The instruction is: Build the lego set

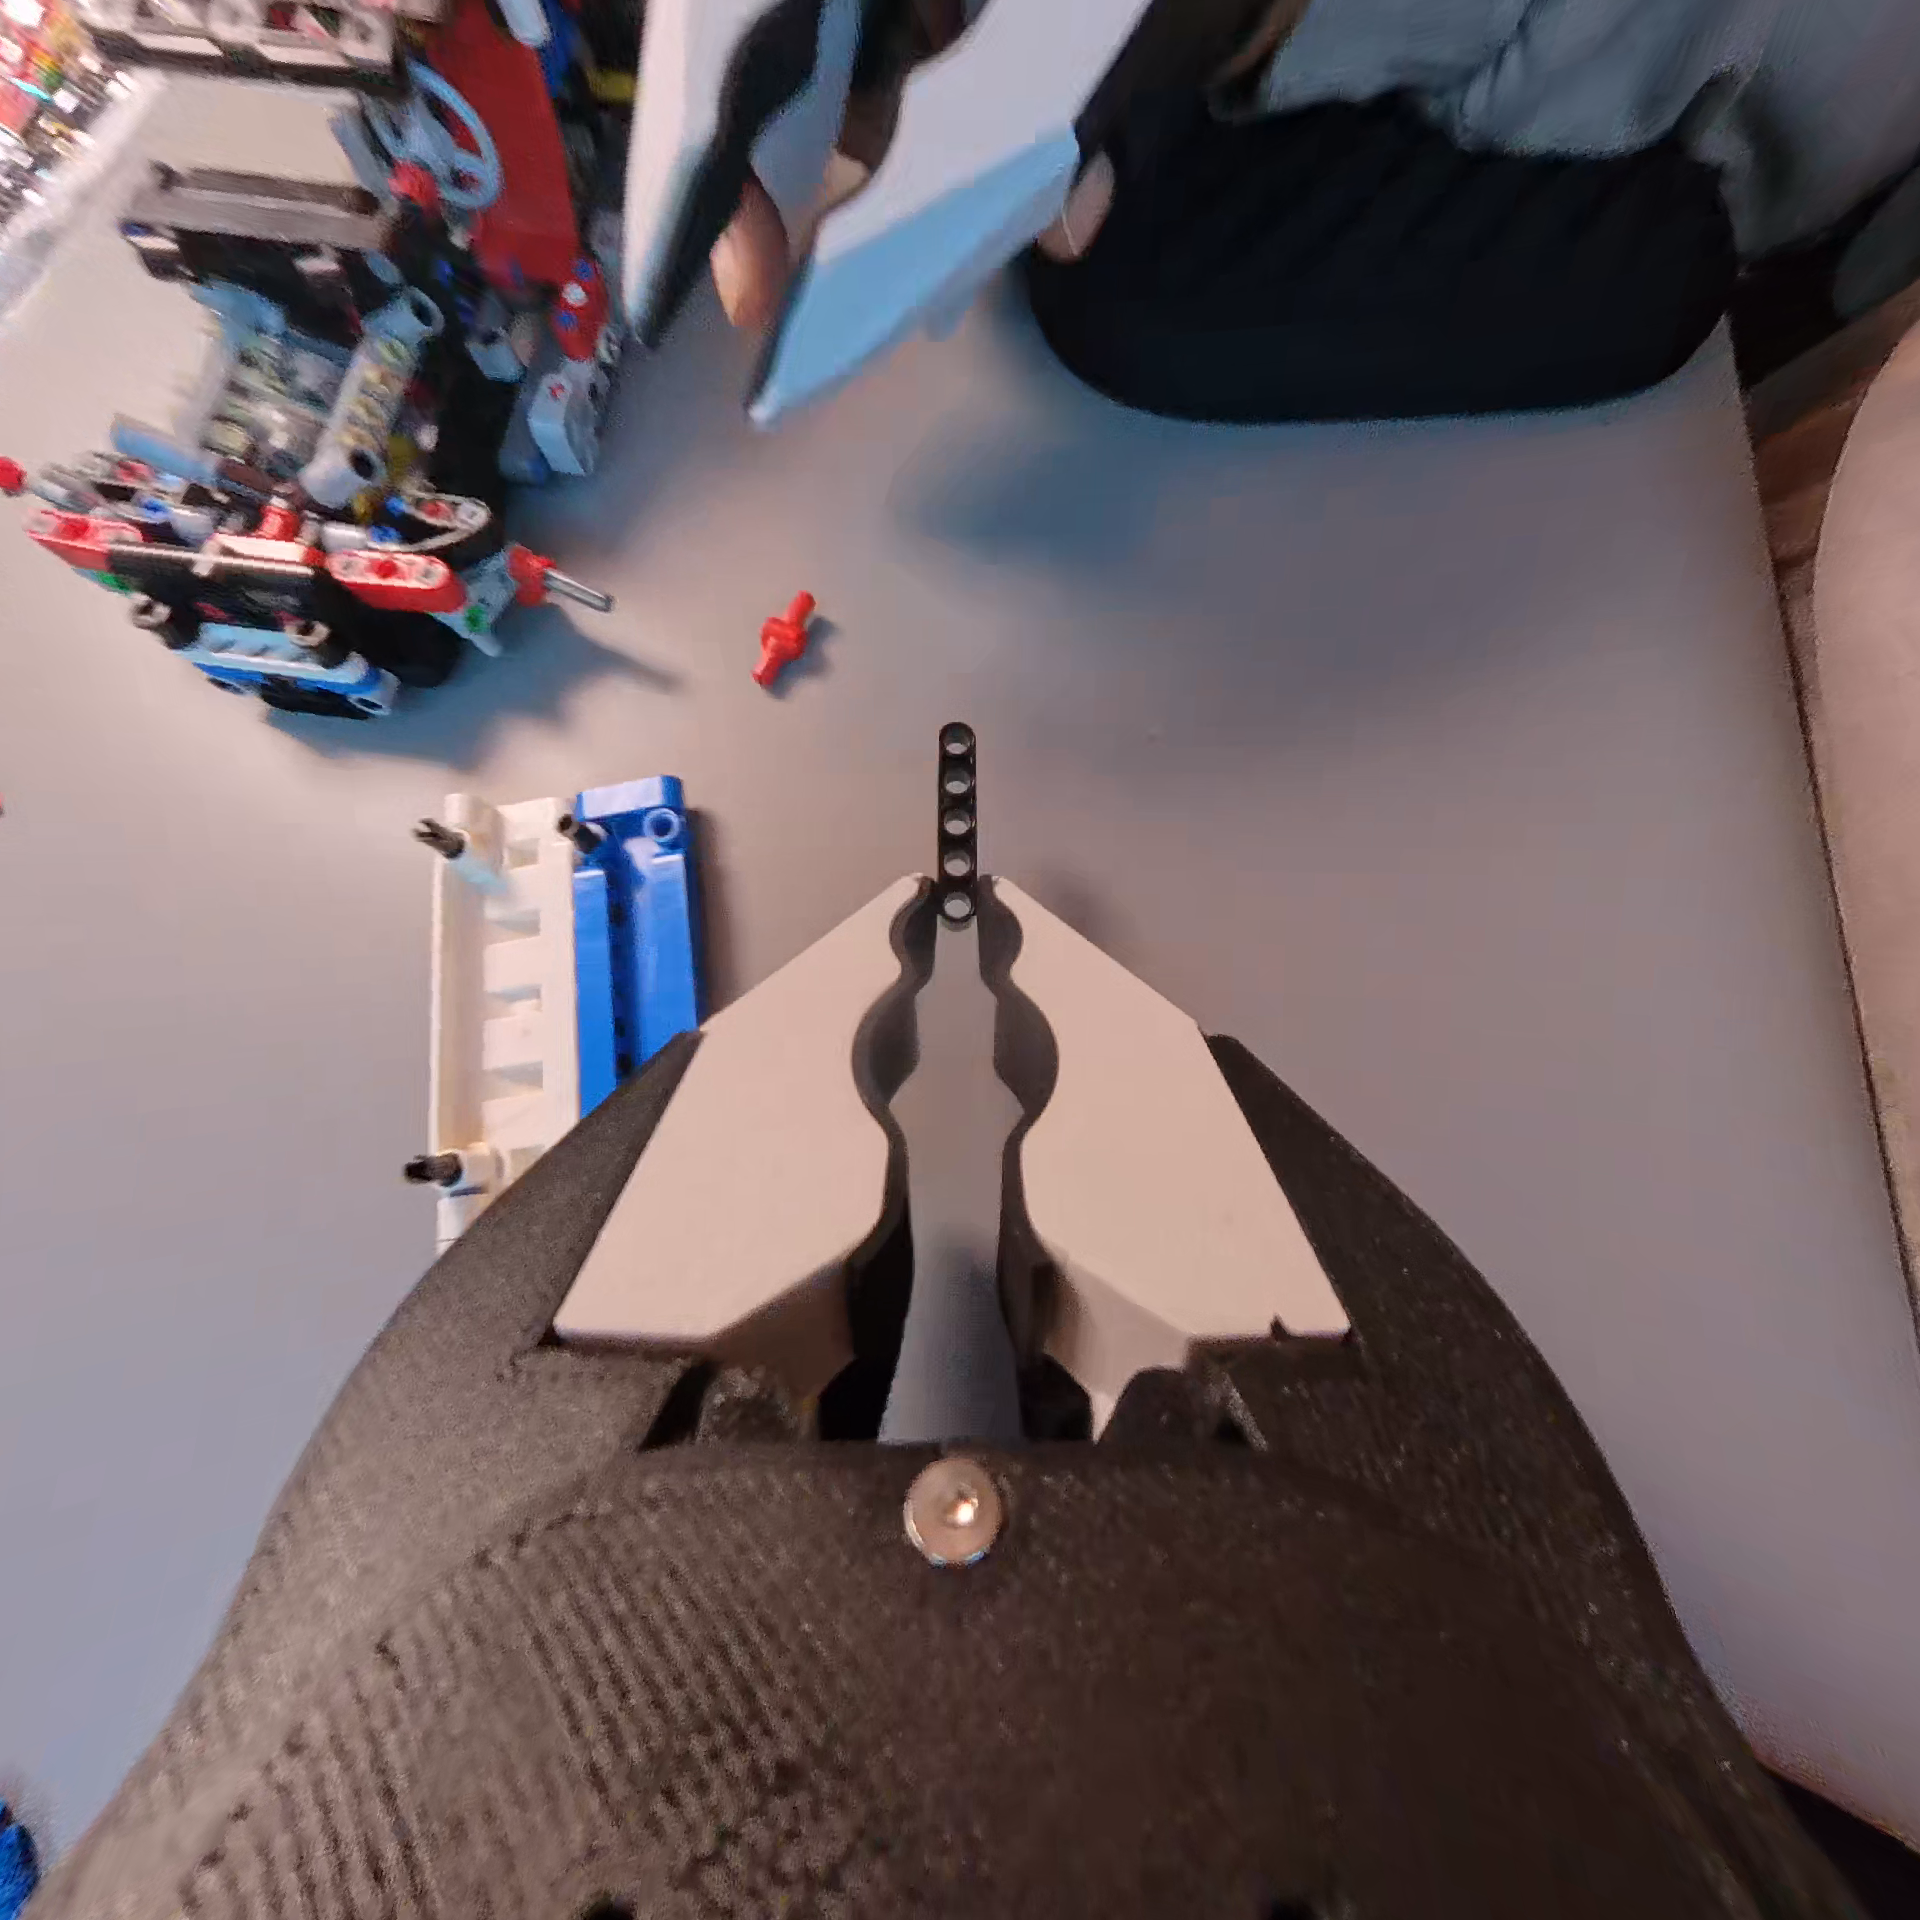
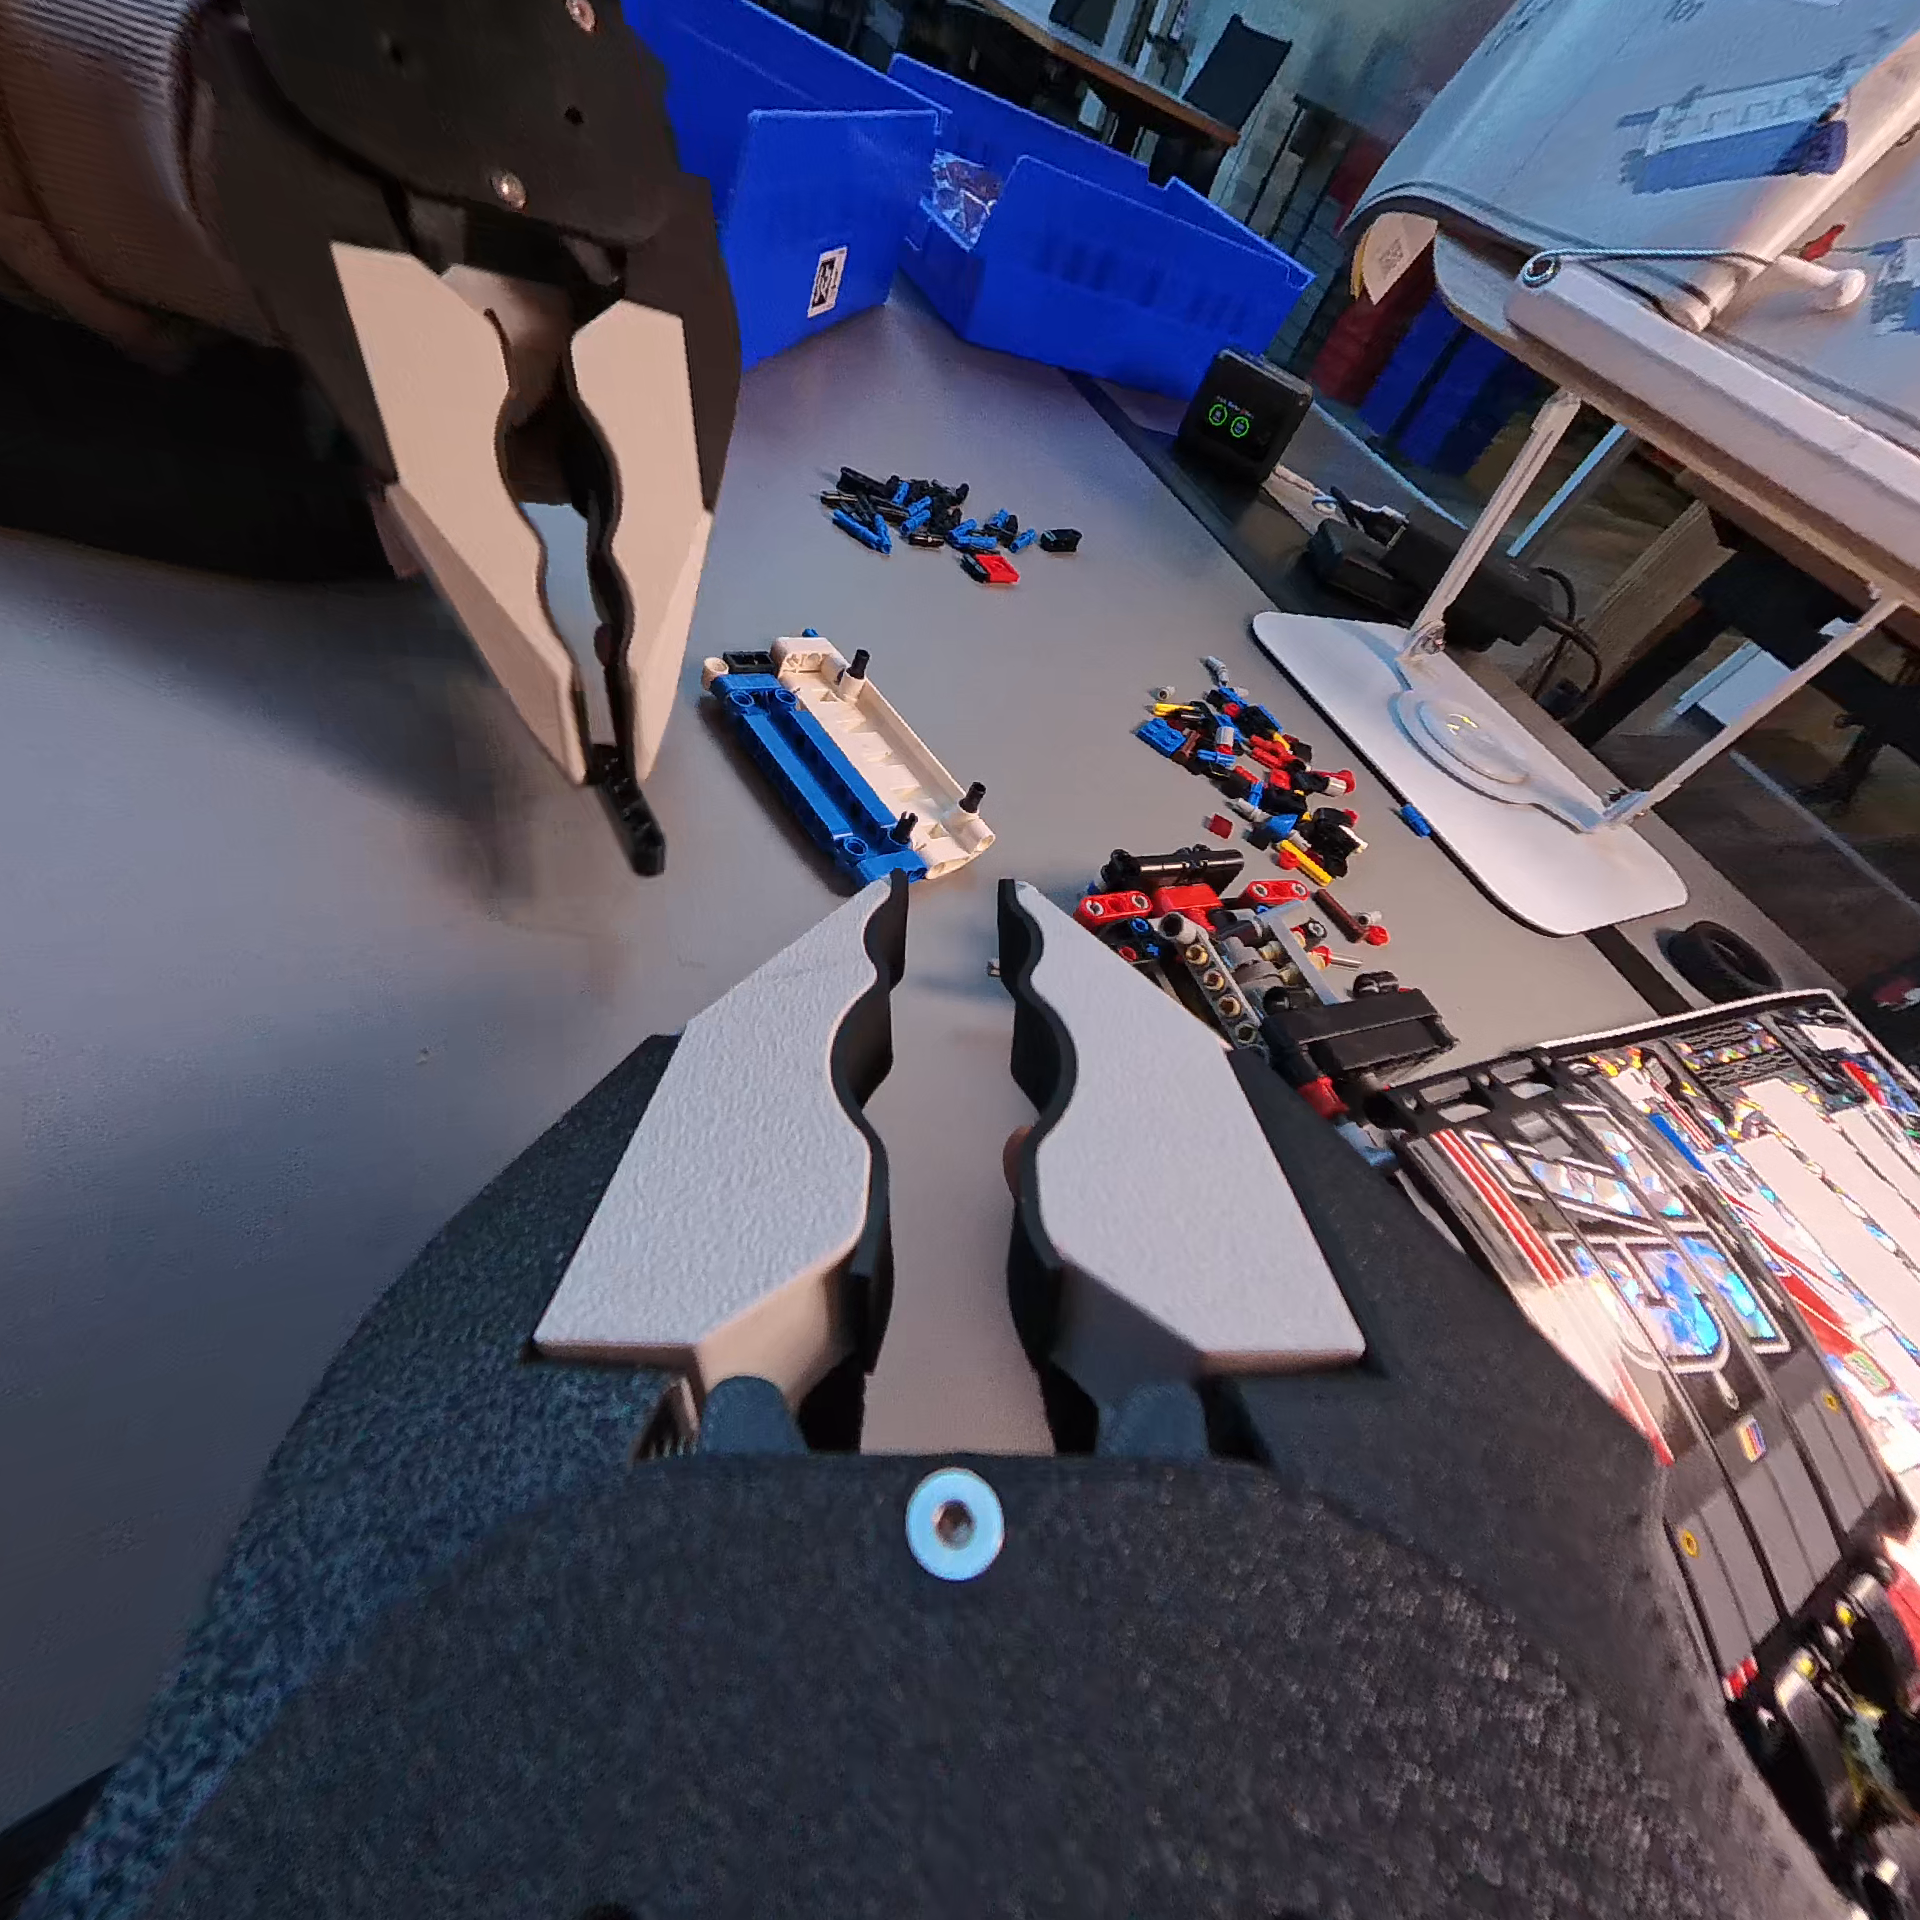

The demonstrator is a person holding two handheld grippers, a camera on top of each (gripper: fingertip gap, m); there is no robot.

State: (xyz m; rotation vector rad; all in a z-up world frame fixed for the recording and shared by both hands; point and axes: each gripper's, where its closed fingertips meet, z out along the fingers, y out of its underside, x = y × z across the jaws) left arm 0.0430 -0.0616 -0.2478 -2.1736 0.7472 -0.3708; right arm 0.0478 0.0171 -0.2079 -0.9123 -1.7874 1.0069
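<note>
We work at a grey table (image 2: 260,987) in a workshop, with blue bins (image 2: 1091,281) at its far side and a stand (image 2: 1455,748) holding an open booklet (image 2: 1683,135) to the right. Our left gripper (image 1: 956,883) pinches a black beam (image 1: 957,821) by one end — its long axis runs straight on from the fingers, the free end pointing away. In the right wrist view that same gripper (image 2: 613,769) tilts steeply down, and the beam (image 2: 634,821) hangs with its tip just above the table. Beside it lies the blue-and-white panel (image 1: 566,987), flat, its long axis roughly parallel to the beam. A red pin (image 1: 784,637) lies alone near the half-built model (image 1: 270,561). Our right gripper (image 2: 951,894) hovers low over the table with its jaws apart and empty — pointing towards the near end of the panel (image 2: 847,758). Loose pieces (image 2: 1257,769) lie in two heaps farther off.
</note>
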